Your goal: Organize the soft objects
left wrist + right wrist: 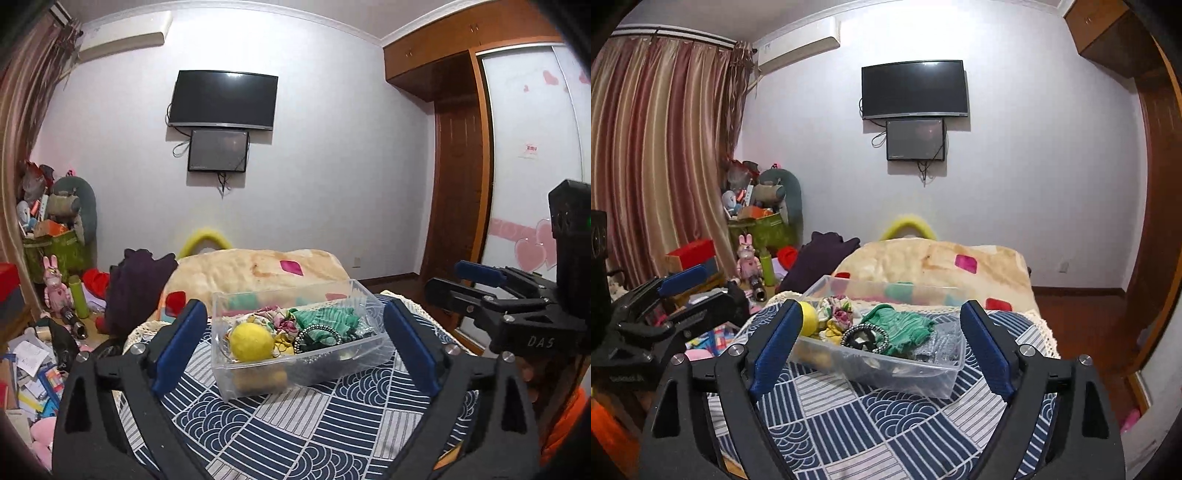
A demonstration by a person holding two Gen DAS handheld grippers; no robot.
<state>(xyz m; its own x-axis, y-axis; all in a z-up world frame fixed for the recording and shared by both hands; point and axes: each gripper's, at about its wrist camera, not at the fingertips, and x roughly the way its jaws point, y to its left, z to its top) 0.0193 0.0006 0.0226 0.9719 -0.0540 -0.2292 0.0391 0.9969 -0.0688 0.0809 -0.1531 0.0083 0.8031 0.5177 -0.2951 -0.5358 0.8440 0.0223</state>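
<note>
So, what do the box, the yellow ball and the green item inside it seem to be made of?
Clear box: likely rigid plastic, glossy; its contents show through the walls.
Yellow ball: probably felt or wool, with a matte, fuzzy surface.
Green cloth: fabric, ribbed or pleated and crumpled; the fibre is unclear.

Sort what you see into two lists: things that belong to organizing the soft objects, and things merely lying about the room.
Belongs to the job:
clear plastic bin
yellow ball
green scrunchie
floral scrunchie
beaded hair tie
left gripper
right gripper

Just lying about:
television
pink rabbit figure
green bottle
striped curtain
</note>
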